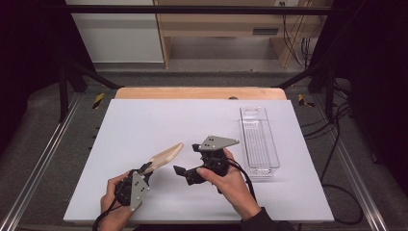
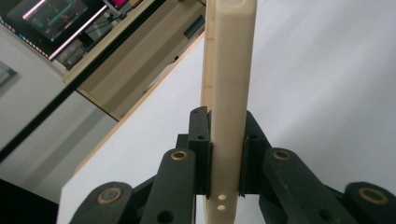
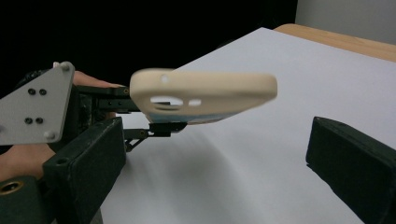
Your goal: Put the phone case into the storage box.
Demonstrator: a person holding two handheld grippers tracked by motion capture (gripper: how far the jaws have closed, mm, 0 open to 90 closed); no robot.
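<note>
At the near left, the left gripper [image 1: 144,169] is clamped on one end of a cream phone case [image 1: 166,156], holding it off the white table [image 1: 144,120] with its free end offered rightward. The right gripper [image 1: 187,161], just beside it, stands wide open and holds nothing. At the far right lies a clear plastic tray [image 1: 260,137], likely the case's destination.

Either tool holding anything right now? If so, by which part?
The left tool is clamped on the cream phone case, gripping its two long side edges near the bottom end. The right tool is open and holds nothing.
</note>
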